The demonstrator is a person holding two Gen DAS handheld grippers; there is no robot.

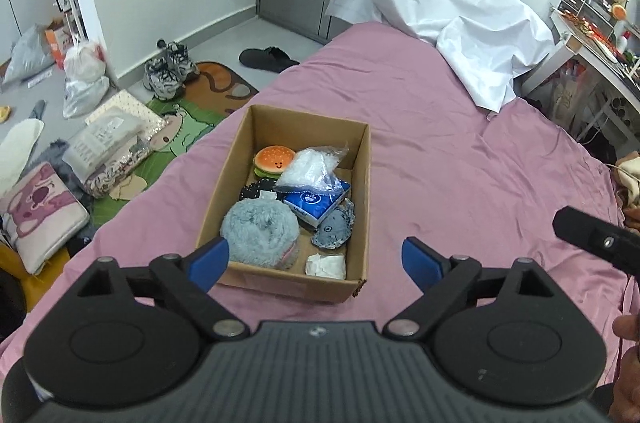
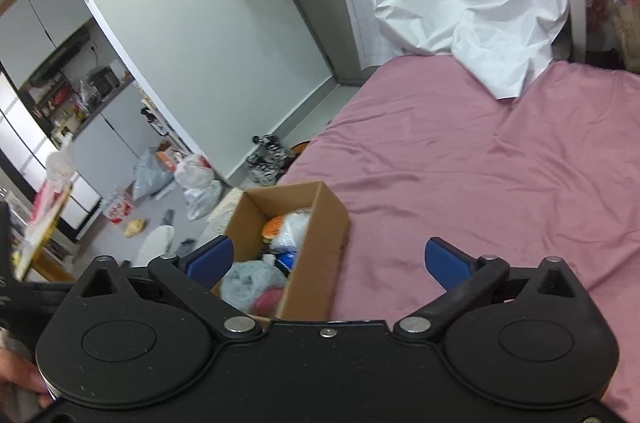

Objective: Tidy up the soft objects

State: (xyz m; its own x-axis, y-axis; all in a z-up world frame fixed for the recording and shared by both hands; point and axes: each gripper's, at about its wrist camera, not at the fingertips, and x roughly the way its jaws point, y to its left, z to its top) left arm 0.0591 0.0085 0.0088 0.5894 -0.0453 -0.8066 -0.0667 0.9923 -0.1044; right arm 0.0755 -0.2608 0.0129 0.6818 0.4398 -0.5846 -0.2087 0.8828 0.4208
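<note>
While the left gripper (image 1: 316, 259) hangs above the near end of the cardboard box (image 1: 362, 183), its blue fingers (image 1: 210, 263) stand wide apart with nothing between them. Seen from the left wrist, the box rests on the pink bedsheet (image 1: 460, 151) and holds the soft things: a burger plush (image 1: 274, 161) at its far end, a clear plastic bag (image 1: 310, 169) beside that, a blue tissue pack (image 1: 316, 201) in the middle, a fluffy grey-blue plush (image 1: 260, 227) at the near left, a grey knitted piece (image 1: 334, 227) against the right wall, and a small white wad (image 1: 326, 265) in the near right corner. Right of the box, well apart from it, the black tip of the right gripper (image 1: 588, 237) pokes into view. Beyond the box a crumpled white sheet (image 1: 440, 3) lies at the bed's far end. From the right wrist, the right gripper (image 2: 328, 259) also has its blue fingers (image 2: 444, 261) spread fully, gripping nothing; the box (image 2: 320, 255) sits low and left between them, the fluffy plush (image 2: 248, 281) nearest the camera, the contents behind it blurred.
</note>
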